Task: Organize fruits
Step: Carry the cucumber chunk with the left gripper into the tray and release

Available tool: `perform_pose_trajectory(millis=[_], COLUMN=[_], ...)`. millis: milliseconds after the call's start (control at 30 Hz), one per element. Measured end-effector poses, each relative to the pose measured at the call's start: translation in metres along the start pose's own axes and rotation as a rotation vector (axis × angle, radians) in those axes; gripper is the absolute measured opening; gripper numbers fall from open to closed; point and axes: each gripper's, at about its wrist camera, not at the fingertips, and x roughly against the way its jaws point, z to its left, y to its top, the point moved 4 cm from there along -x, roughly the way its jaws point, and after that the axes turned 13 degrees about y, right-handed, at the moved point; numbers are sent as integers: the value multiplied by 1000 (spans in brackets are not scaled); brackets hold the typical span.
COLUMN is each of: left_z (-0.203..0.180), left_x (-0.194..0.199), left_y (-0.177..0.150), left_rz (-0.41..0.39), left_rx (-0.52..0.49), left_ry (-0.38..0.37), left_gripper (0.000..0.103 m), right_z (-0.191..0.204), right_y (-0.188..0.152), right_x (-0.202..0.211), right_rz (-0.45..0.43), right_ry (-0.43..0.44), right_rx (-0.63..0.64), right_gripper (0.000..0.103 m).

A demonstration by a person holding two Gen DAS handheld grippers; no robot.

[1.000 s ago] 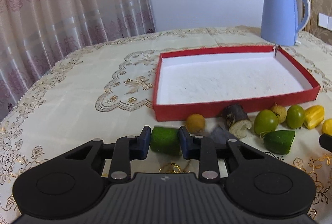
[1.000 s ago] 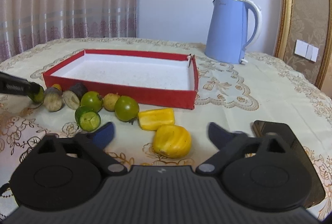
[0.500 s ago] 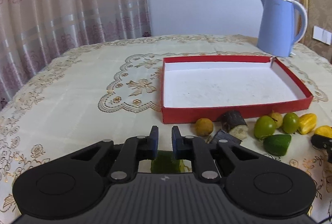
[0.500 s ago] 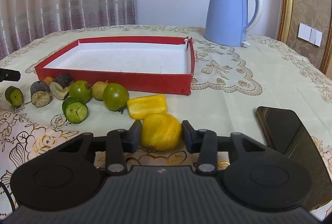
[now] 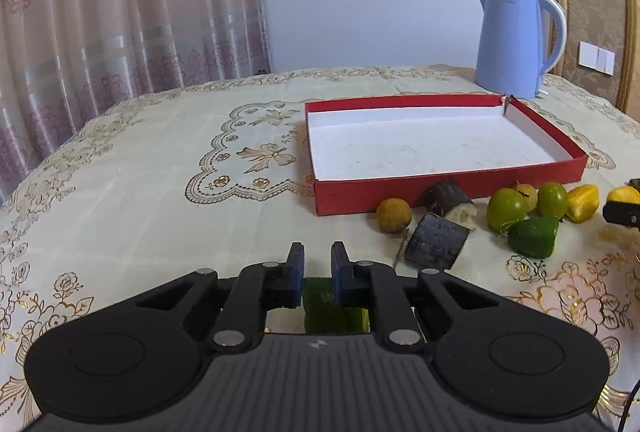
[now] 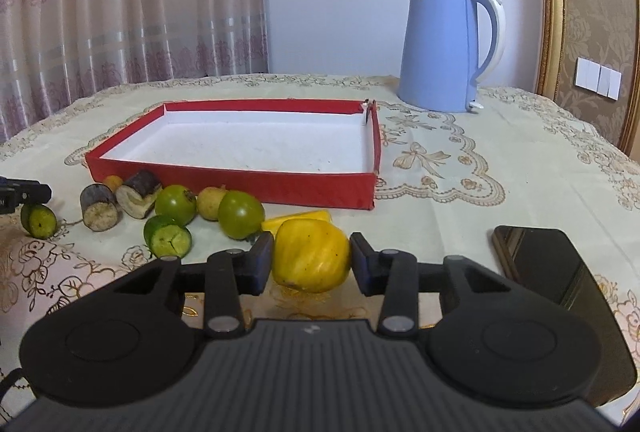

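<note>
My left gripper is shut, with only a narrow slit between its blue pads. A green cut piece shows just under and behind the fingers, wider than the slit. In the right wrist view that green cut piece sits on the cloth directly below the left gripper. My right gripper is shut on a yellow fruit, pads pressing both its sides, low over the tablecloth. Beyond stands the red box with a bare white floor.
Along the box's front wall lie a brown round fruit, two dark cane pieces, green fruits, a green cut piece and a yellow slice. A blue kettle stands behind. A black phone lies right.
The left jaws closed past the green piece, which now shows under the fingers, and the gripper drew back from the box. The right jaws closed onto the yellow fruit.
</note>
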Motion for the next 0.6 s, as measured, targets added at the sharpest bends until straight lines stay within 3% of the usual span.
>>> perform_pose_trajectory(millis=[100, 133, 200, 233, 267, 367, 467, 500, 567, 600], left_z=[1, 2, 9, 13, 17, 19, 8, 2, -7, -8], left_x=[4, 5, 10, 12, 15, 24, 22, 19, 10, 4], left_y=[-1, -1, -1, 0, 1, 3, 0, -3, -10, -13], left_rz=[-11, -11, -15, -28, -51, -105, -96, -86, -36, -11], left_rx=[4, 12, 59, 86, 109, 85, -8, -39, -73, -74], left_ry=[-26, -43, -122, -152, -165, -167, -125, -108, -85, -67], left_gripper=[16, 23, 47, 72, 85, 86, 85, 80, 40, 37], right_z=[-1, -2, -2, -3, -3, -3, -2, -2, -1, -1], right_y=[-1, -1, -1, -1, -1, -1, 0, 0, 0, 0], right_x=[-2, -2, -2, -2, -2, -3, -4, -5, -5, -5], right_rz=[1, 2, 0, -1, -1, 0, 0, 1, 1, 1], right_ry=[5, 6, 4, 4, 4, 10, 17, 19, 20, 20], right_rx=[-11, -14, -17, -18, -18, -18, -21, -22, -22, -22], right_gripper=[39, 39, 39, 39, 39, 39, 39, 39, 39, 39])
